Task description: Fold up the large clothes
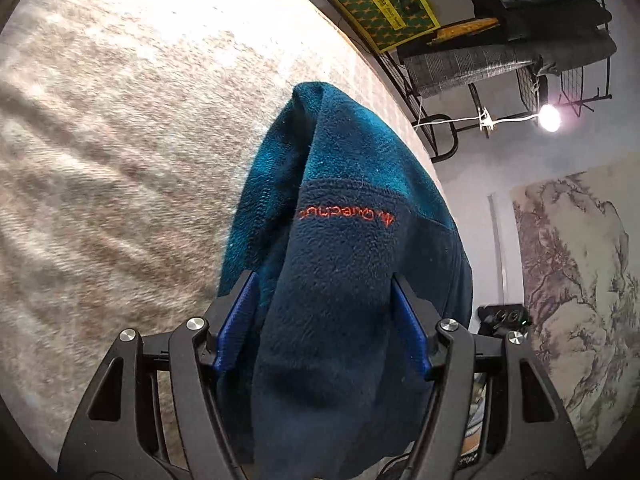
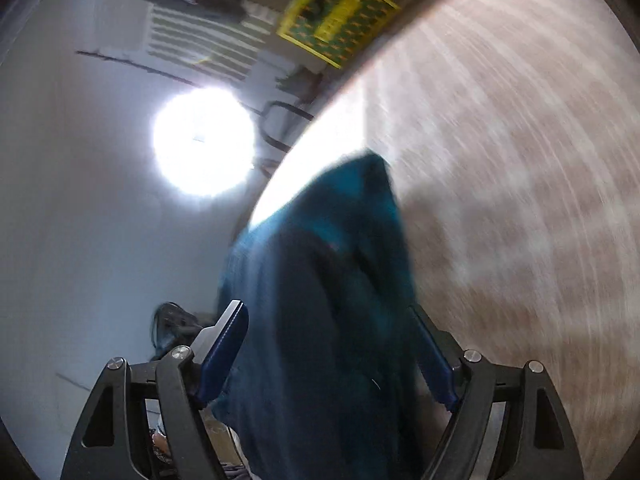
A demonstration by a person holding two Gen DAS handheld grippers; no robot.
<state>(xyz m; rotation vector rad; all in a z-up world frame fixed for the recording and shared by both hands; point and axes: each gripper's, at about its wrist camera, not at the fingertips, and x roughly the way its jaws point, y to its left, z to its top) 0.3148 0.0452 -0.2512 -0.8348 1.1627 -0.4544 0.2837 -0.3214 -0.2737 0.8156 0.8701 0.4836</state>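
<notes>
A blue fleece garment (image 1: 340, 248) with an orange embroidered logo hangs bunched between the fingers of my left gripper (image 1: 324, 280), lifted over a beige carpeted surface (image 1: 120, 140). The jaws stand fairly wide with the thick fleece filling the gap. In the right wrist view the same fleece (image 2: 320, 300) fills the gap of my right gripper (image 2: 328, 312), also lifted; this view is motion-blurred. The fingertips are partly hidden by the cloth in both views.
A metal rack (image 1: 520, 60) with folded clothes and a green-yellow box (image 1: 384, 4) stands past the carpet's edge. A bright lamp (image 1: 550, 118) shines by the rack and glares in the right wrist view (image 2: 204, 140). A landscape wall hanging (image 1: 568, 300) is at right.
</notes>
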